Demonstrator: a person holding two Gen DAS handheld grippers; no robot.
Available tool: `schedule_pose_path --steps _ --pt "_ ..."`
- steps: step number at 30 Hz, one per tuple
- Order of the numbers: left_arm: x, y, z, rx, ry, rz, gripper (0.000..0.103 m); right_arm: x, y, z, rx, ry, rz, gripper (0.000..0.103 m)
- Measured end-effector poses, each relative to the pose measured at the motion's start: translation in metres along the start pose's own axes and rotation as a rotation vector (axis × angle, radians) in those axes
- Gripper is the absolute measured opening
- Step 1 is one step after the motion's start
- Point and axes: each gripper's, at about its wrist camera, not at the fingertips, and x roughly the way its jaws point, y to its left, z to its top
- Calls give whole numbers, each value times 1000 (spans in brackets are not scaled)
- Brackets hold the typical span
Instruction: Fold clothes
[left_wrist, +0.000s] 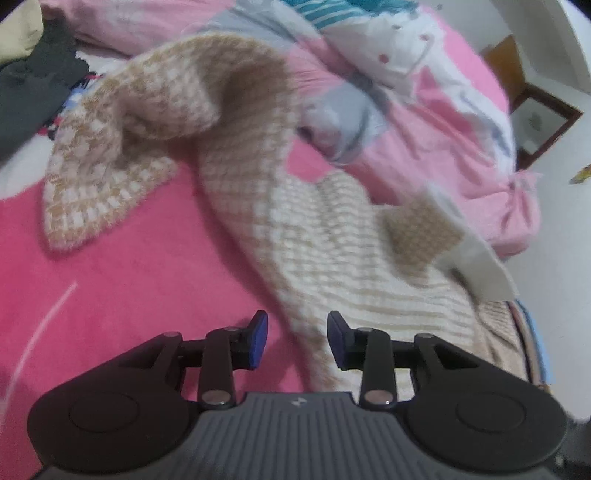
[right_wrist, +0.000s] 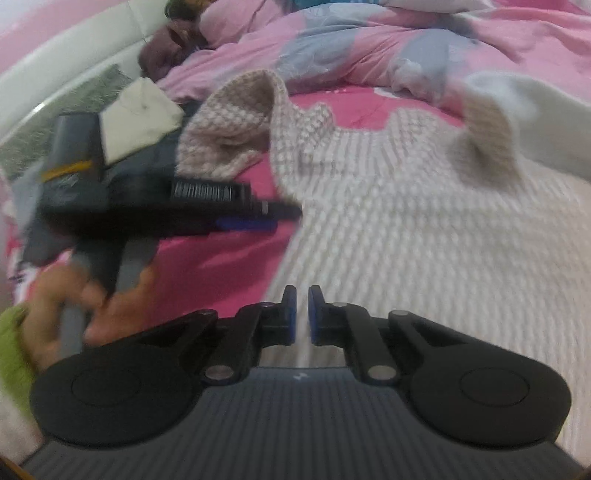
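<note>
A beige-and-white checked knit sweater (left_wrist: 332, 236) lies spread on the pink sheet (left_wrist: 129, 277). One sleeve (left_wrist: 110, 166) is bent over at the upper left. My left gripper (left_wrist: 297, 339) is open at the sweater's side edge, and a strip of knit runs between its fingers. In the right wrist view the sweater body (right_wrist: 406, 229) fills the middle, and the left gripper (right_wrist: 280, 218) sits at its left edge, held by a hand (right_wrist: 74, 295). My right gripper (right_wrist: 303, 314) hovers over the sweater's lower part. Its pads stand a narrow gap apart with nothing pinched.
A rumpled pink-and-grey quilt (right_wrist: 369, 44) lies beyond the sweater. Dark clothes (left_wrist: 33, 92) and a cream folded cloth (right_wrist: 136, 114) are piled at the left. A white cloth (right_wrist: 535, 118) overlaps the sweater's right sleeve. The bed's edge and the floor (left_wrist: 554, 221) are at the right.
</note>
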Motion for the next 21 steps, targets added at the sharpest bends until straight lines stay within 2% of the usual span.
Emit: schedule_pose_path --steps 3,7,12,16,18,21 --pt "6 11 3 -18 -1 -16 32 33 -3 16 -4 4 5 3" --pt "8 20 1 -37 -5 -38 28 53 1 12 -5 15 27 1" --pt "9 28 1 -62 -9 -62 26 36 23 -12 -67 40 91 0" --pt "8 27 -1 -49 -19 -59 25 10 40 -42 -91 64 101 0" --pt "8 26 -2 -43 -24 -57 25 -6 42 -48 -80 43 103 0" --pt "8 26 -3 -32 -32 -53 24 -25 36 -39 -57 -31 78 0"
